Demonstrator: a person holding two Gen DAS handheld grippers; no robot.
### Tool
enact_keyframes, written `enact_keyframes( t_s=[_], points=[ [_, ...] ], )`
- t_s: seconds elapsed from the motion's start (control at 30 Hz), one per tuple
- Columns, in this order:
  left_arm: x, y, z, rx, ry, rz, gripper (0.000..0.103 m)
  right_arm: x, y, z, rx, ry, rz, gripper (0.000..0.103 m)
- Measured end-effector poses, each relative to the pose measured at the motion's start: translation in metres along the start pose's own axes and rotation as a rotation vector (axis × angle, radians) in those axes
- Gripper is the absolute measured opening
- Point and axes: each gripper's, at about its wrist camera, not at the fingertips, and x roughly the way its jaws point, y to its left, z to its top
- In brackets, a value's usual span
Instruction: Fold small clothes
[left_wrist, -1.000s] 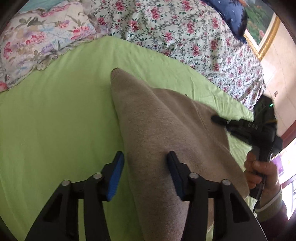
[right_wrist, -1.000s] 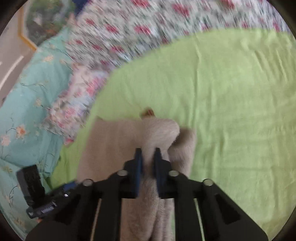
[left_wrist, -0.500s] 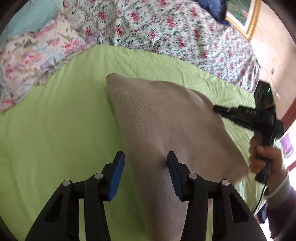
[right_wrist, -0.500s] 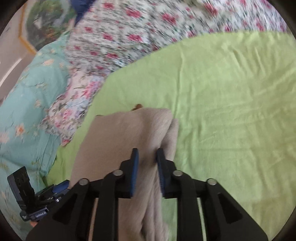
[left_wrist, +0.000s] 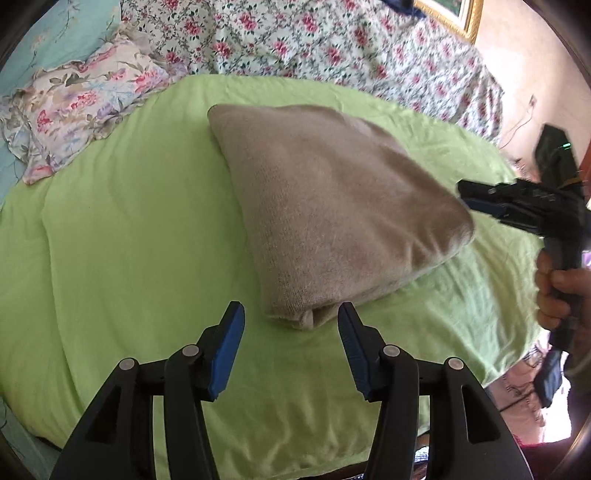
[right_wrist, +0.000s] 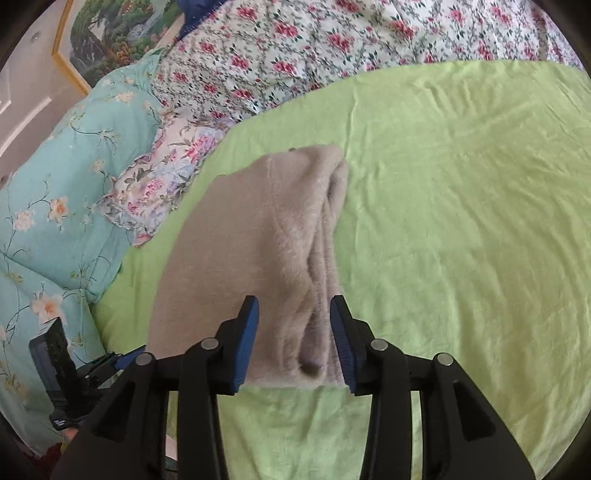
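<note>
A beige knitted garment (left_wrist: 332, 206) lies folded on the lime-green sheet (left_wrist: 129, 240). In the left wrist view my left gripper (left_wrist: 291, 314) has its jaws opening, and the garment's near corner sits just between the blue tips without being pressed. My right gripper (right_wrist: 295, 301) is also opening. The garment's (right_wrist: 258, 240) thick folded edge lies between its fingers, and the pads stand off it. From the left wrist view the right gripper (left_wrist: 467, 197) hovers at the garment's right corner, held by a hand (left_wrist: 554, 291). The left gripper (right_wrist: 125, 360) shows at the lower left of the right wrist view.
A rose-print quilt (left_wrist: 314, 44) covers the far side of the bed. A floral pillow (left_wrist: 81, 110) and teal bedding (right_wrist: 55, 184) lie to the left. A framed painting (right_wrist: 110, 33) hangs on the wall. The sheet's near edge (left_wrist: 332, 458) drops off below.
The right gripper was shut on the garment's fold and has let go. Both grippers have drawn back towards the garment's near edge, and the garment now rests on the sheet.
</note>
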Motion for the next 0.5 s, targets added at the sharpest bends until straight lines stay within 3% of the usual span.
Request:
enact_keyframes(
  t_s=[0.1, 0.17, 0.27, 0.33, 0.43, 0.5],
  points=[
    [-0.003, 0.0, 0.006, 0.011, -0.014, 0.046, 0.053, -0.009, 0.019, 0.002, -0.055, -0.035, 0.038, 0.042],
    [-0.016, 0.003, 0.009, 0.001, -0.043, 0.014, 0.053, -0.013, 0.033, 0.003, -0.096, -0.055, 0.047, 0.042],
    [-0.045, 0.009, 0.019, -0.019, -0.137, -0.119, 0.057, -0.003, 0.046, 0.003, -0.121, -0.007, 0.129, 0.042],
    [-0.051, 0.009, 0.027, -0.022, -0.181, -0.198, 0.066, 0.018, 0.047, -0.002, -0.118, 0.052, 0.132, 0.041],
    [-0.027, 0.007, 0.041, -0.047, -0.169, -0.241, 0.064, 0.049, 0.028, -0.01, -0.052, 0.145, 0.06, 0.034],
    [-0.005, 0.008, 0.043, -0.079, -0.105, -0.305, 0.061, 0.057, 0.007, -0.015, -0.012, 0.169, 0.002, 0.014]
  ],
)
